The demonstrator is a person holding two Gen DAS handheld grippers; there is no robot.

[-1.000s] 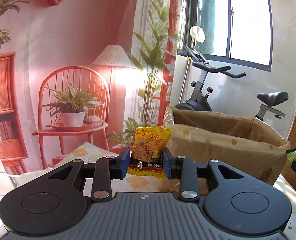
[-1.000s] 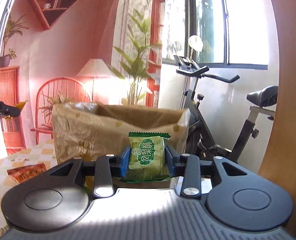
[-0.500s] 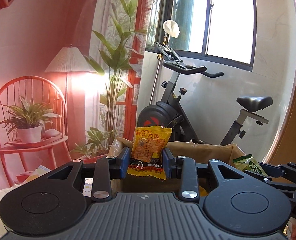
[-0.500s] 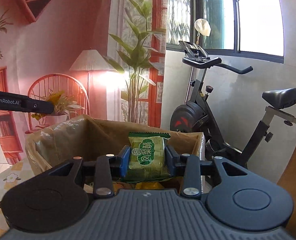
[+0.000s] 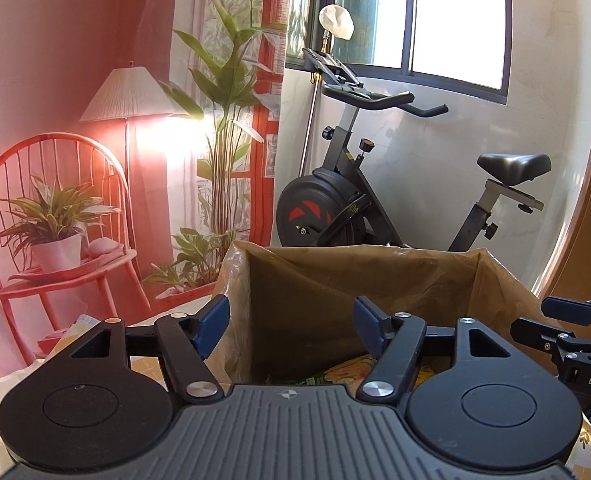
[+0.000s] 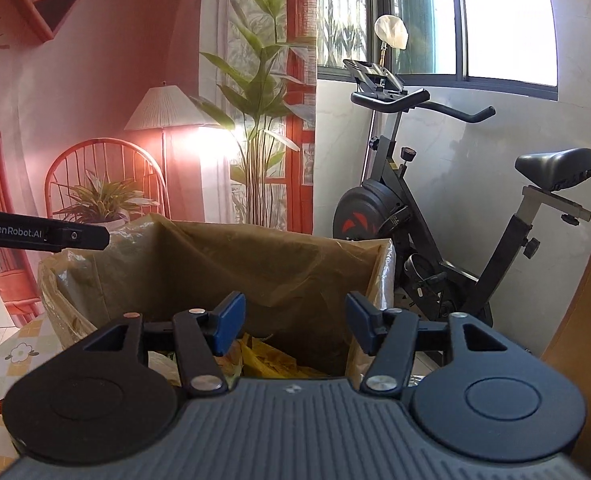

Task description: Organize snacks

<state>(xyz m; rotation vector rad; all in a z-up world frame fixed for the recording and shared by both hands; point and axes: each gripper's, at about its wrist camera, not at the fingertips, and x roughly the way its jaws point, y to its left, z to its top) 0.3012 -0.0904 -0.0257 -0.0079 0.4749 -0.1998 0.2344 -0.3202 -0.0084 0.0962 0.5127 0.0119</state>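
- Both pairs of jaws stand spread with nothing between them: on our left gripper (image 5: pixel 291 322) and on our right gripper (image 6: pixel 293 322) they have just been opening, and no packet is pinched any more.
- Straight ahead of both jaws and below them is the bag-lined box (image 5: pixel 375 276), open at the top; each gripper points down over its near rim.
- Under the right jaws, at the bottom of the box, we see yellow snack packets (image 6: pixel 271 358) lying flat in a loose pile. Under the left jaws only a small corner of the packets (image 5: pixel 347 368) shows, so we cannot tell how they lie there.
- Seen from the left jaws, the right gripper (image 5: pixel 571 332) is just to the right, over the same box; seen from the right jaws, the left gripper (image 6: pixel 47 234) is to the left, near the far left corner.
- We judge this drop as done. More snacks must lie behind and beside the jaws, on the checked tablecloth (image 6: pixel 11 356); from here neither hand looks nearer.
- An exercise bike (image 6: pixel 435 216) stands beyond the box, well apart.
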